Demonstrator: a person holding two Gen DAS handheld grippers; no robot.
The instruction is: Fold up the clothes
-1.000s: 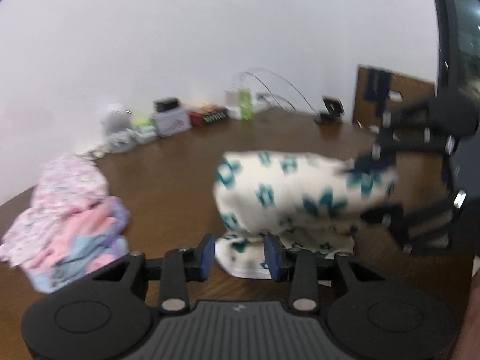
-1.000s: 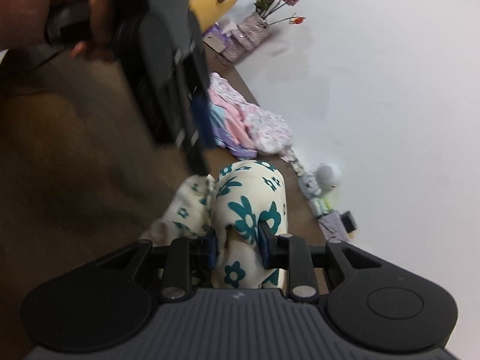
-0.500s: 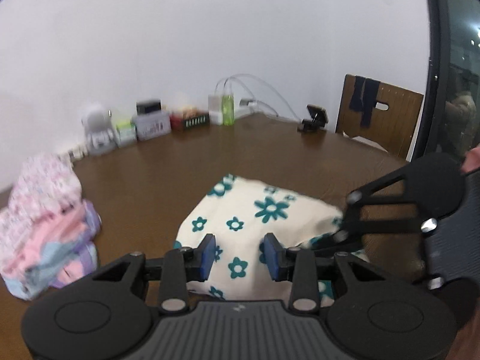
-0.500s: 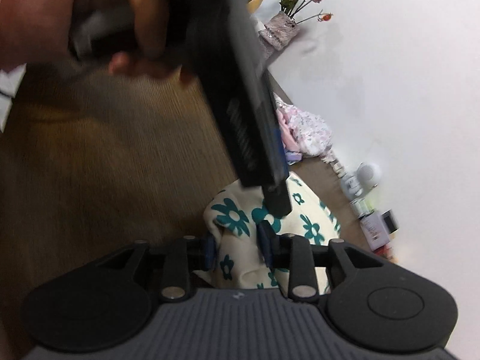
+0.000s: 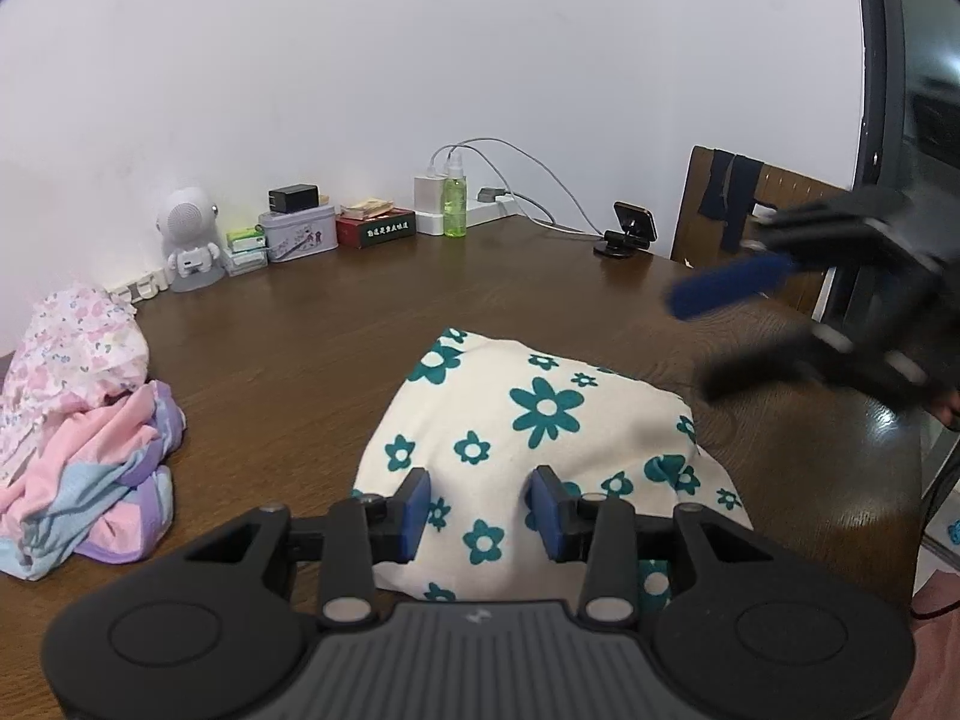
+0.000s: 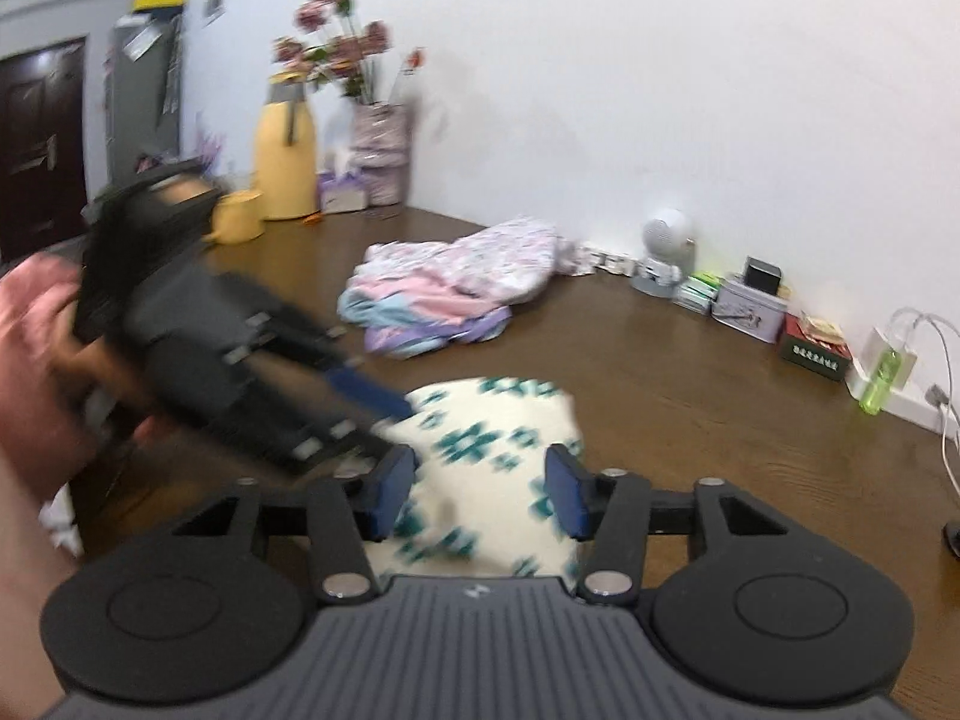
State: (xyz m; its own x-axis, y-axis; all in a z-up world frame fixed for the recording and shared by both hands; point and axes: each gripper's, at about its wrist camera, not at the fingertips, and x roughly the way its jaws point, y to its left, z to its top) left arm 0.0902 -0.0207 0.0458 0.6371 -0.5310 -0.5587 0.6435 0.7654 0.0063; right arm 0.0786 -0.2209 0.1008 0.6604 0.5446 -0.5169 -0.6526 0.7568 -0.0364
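A cream cloth with teal flowers [image 5: 540, 408] lies folded on the brown table [image 5: 288, 336]. My left gripper [image 5: 481, 510] hovers at its near edge, open, and the fabric shows through the gap without being pinched. In the left wrist view my right gripper [image 5: 714, 336] is a blurred shape up at the right, off the cloth. In the right wrist view the right gripper [image 6: 480, 492] has its jaws opening above the same cloth [image 6: 492, 438], which the pads do not touch. The left gripper [image 6: 390, 426] reaches in from the left, held by a hand.
A pile of pink, lilac and floral clothes [image 5: 78, 432] [image 6: 444, 294] lies at the table's left. Along the wall stand a white robot figure [image 5: 189, 240], a tin [image 5: 298, 234], a green bottle [image 5: 454, 204] and cables. A chair [image 5: 750, 210] is at the right, and a yellow flask [image 6: 285, 156] and flowers [image 6: 360, 60] are far left.
The floral cloth, held up a second ago, now lies folded flat on the table. My right gripper let go of it, rolled upright and lifted away to the right.
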